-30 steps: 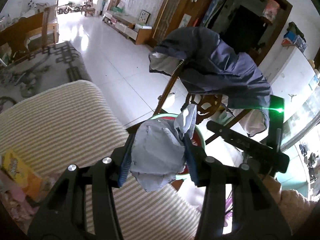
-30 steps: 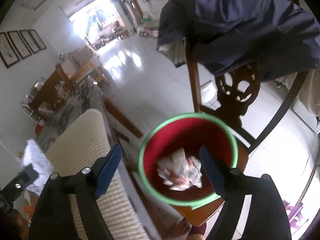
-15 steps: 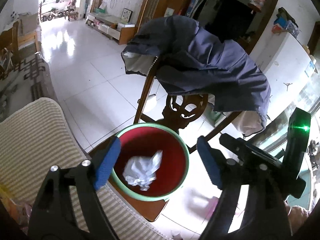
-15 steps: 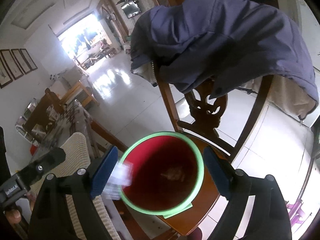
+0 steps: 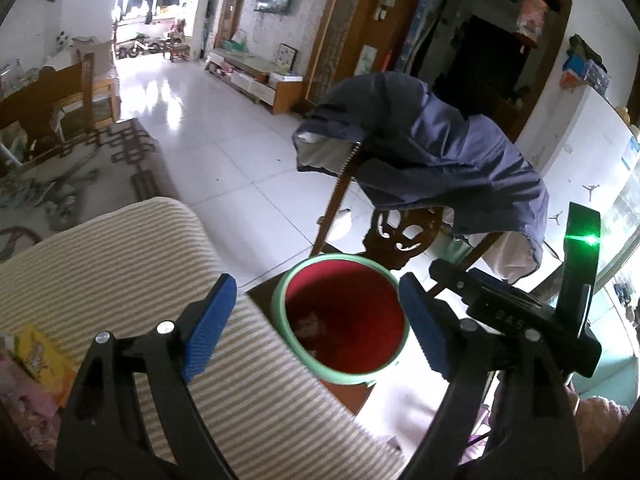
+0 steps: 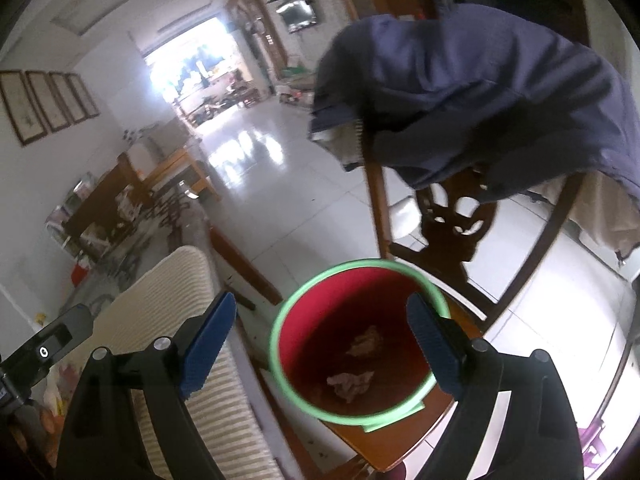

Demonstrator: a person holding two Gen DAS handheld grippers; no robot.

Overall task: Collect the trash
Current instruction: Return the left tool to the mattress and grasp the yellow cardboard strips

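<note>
Two crumpled wads of paper trash (image 6: 351, 362) are sitting at the bottom of the red bin (image 6: 356, 344) with the green rim, and from where I'm driving both grippers are looking down into it with nothing in them. The left gripper (image 5: 316, 330) has its blue pads spread wide and its jaws are opening a bit more; nothing between them, the bin just shows through the gap and a scrap of the trash is visible down on the bin floor. The right gripper (image 6: 320, 346) is also wide apart and empty, with the bin framed right between its fingers and both paper wads lying well below the tips, one nearer the middle and one closer to me.

The bin stands on the seat of a dark wooden chair (image 6: 452, 216) with a carved back, and a navy jacket (image 5: 432, 152) is draped over the top of that chair. Just beside the bin, on its left, is a cream striped cushion (image 5: 120, 264), with some yellow and pink packaging (image 5: 36, 356) lying at its near edge. Beyond that it's a glossy white tile floor (image 5: 208, 140), a patterned rug (image 5: 80, 164) off to the left, a low TV cabinet (image 5: 256, 80) along the far wall, and a bright doorway at the end of the room.
</note>
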